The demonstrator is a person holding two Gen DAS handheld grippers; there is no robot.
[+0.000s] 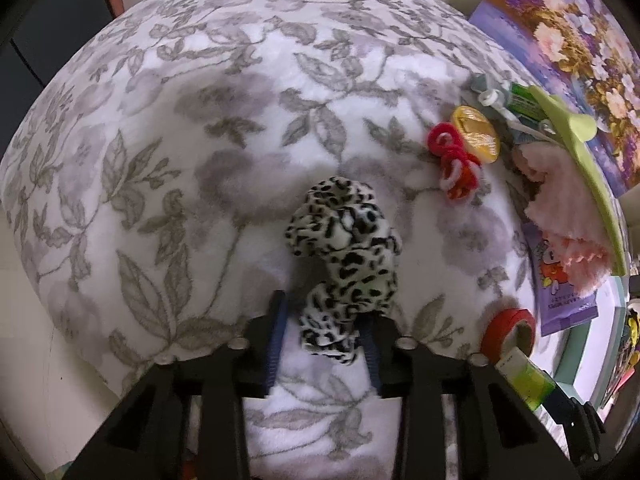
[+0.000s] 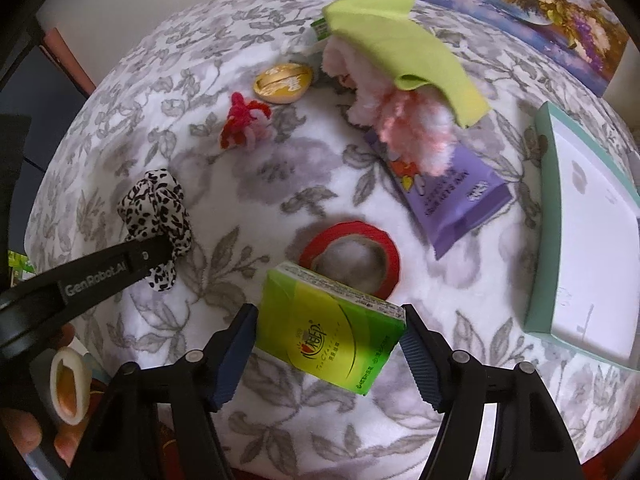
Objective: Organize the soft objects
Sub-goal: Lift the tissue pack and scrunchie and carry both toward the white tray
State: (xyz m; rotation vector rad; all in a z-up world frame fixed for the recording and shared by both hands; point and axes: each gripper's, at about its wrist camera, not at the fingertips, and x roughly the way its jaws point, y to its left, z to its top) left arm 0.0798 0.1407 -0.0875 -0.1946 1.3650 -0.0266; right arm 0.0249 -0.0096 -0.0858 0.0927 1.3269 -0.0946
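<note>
The left gripper (image 1: 324,344) has a leopard scrunchie (image 1: 344,256) between its jaws. They stand narrow with the fabric bunched between them, though only the pad on one side plainly touches it, so I cannot tell whether this is a true clamp. The scrunchie runs forward from the fingertips onto the floral blanket (image 1: 200,160).

The right gripper (image 2: 328,356) is closed on a green tissue pack (image 2: 328,328), a pad on each short side. The pack sits between the jaws, just over a red tape roll (image 2: 352,256) ahead of the tips.

Handling, as a judgement: the scrunchie is light, limp and elastic – it will sag and stretch, so pinch a thick gathered fold rather than a single thin edge. The tissue pack is light and squashy under a slick wrapper; hold it across the middle, gently, or it may slide out.

Count, ahead of the right gripper – one scrunchie, one tissue pack, one tape roll, one red pipe-cleaner twist (image 2: 244,124), one gold oval tin (image 2: 283,82), one pink fluffy cloth (image 2: 400,120), one lime cloth (image 2: 400,40) over it, one purple packet (image 2: 452,200), one teal-edged box (image 2: 584,240) off to the right side
</note>
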